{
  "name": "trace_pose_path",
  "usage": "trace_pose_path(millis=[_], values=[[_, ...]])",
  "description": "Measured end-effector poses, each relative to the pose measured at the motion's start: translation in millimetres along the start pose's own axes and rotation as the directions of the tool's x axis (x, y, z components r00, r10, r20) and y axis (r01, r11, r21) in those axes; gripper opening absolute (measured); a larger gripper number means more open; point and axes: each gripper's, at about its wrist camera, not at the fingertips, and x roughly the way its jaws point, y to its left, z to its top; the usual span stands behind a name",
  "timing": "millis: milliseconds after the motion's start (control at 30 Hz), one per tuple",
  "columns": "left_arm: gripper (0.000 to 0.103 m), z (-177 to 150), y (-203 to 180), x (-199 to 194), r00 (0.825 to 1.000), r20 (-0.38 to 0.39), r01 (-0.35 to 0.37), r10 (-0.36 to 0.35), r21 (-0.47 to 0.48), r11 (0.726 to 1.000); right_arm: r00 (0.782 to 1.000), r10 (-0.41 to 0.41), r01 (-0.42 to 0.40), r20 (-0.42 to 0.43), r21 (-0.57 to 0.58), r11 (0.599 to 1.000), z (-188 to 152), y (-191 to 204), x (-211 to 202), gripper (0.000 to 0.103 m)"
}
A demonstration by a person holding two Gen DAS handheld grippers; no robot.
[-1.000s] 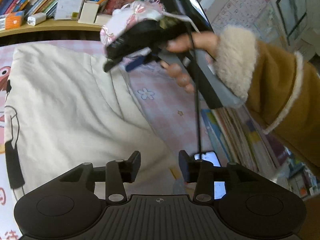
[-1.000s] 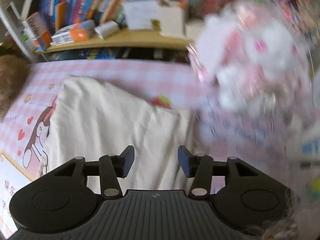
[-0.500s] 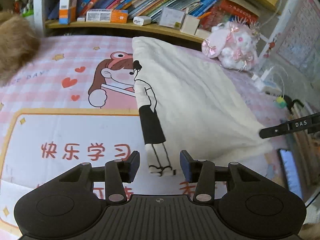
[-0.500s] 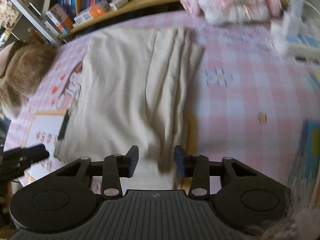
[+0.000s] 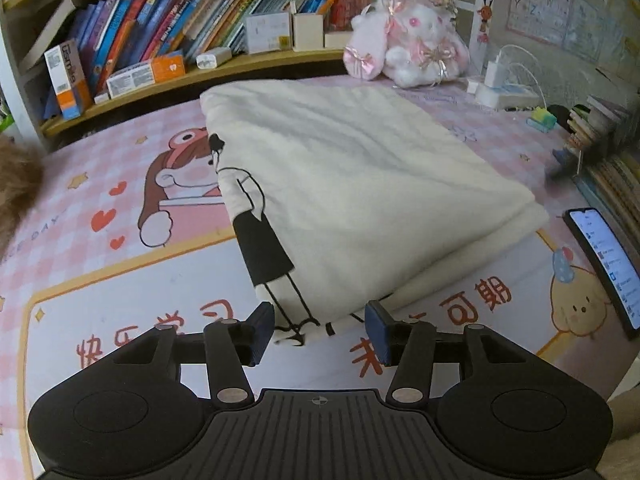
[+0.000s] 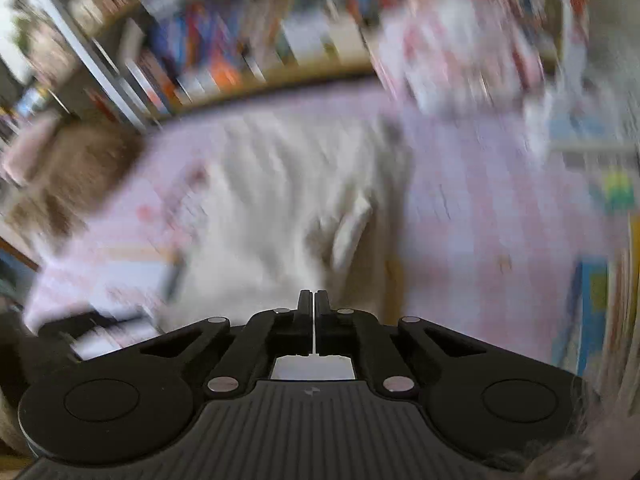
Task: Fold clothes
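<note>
A cream folded garment (image 5: 360, 184) with a black cartoon figure printed along its left edge lies on the pink printed mat (image 5: 120, 280). My left gripper (image 5: 320, 328) is open, and the garment's near corner lies just between and beyond its fingertips. The right wrist view is heavily blurred. In it my right gripper (image 6: 314, 300) is shut at the near edge of the cream garment (image 6: 280, 200), with a thin white sliver between its fingers. A fold of cloth stands up just ahead of it.
A pink and white plush rabbit (image 5: 408, 36) sits at the back by a bookshelf (image 5: 160, 40). A lit phone (image 5: 608, 264) lies at the right, near stacked books (image 5: 600, 128) and a charger (image 5: 504, 92). Something brown and furry (image 5: 16, 184) is at the left.
My right gripper has gone from open to shut at the garment's near edge and is moving fast. My left gripper has drawn closer to the near corner and stays open.
</note>
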Motion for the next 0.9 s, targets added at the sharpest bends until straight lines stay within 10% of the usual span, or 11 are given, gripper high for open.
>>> trace_pose_path(millis=[100,300,567,700,900], values=[[0.050,-0.5,-3.5,2.7,1.000,-0.008,-0.018,0.018,0.029,0.999,0.989,-0.092,0.099,-0.118,0.057,0.993,-19.4,-18.1,37.4,0.002],[0.050,0.0,-8.7,6.1,1.000,-0.008,-0.023,0.024,0.067,0.998,0.999,-0.032,0.031,0.003,0.116,0.993,-10.7,-18.0,21.6,0.028],[0.050,1.3,-11.2,2.0,1.000,0.002,-0.031,0.031,0.088,0.996,0.998,-0.050,0.050,-0.028,-0.014,0.999,3.3,-0.7,46.1,0.007],[0.050,-1.2,-11.0,5.6,1.000,-0.008,-0.025,0.026,0.091,0.996,0.987,0.114,-0.112,0.118,-0.024,0.993,15.9,17.5,-22.8,0.007],[0.049,-4.9,-10.6,10.8,1.000,-0.023,-0.016,0.019,0.097,0.995,0.992,-0.079,0.078,-0.094,-0.021,0.997,-20.9,-4.6,35.6,0.007]])
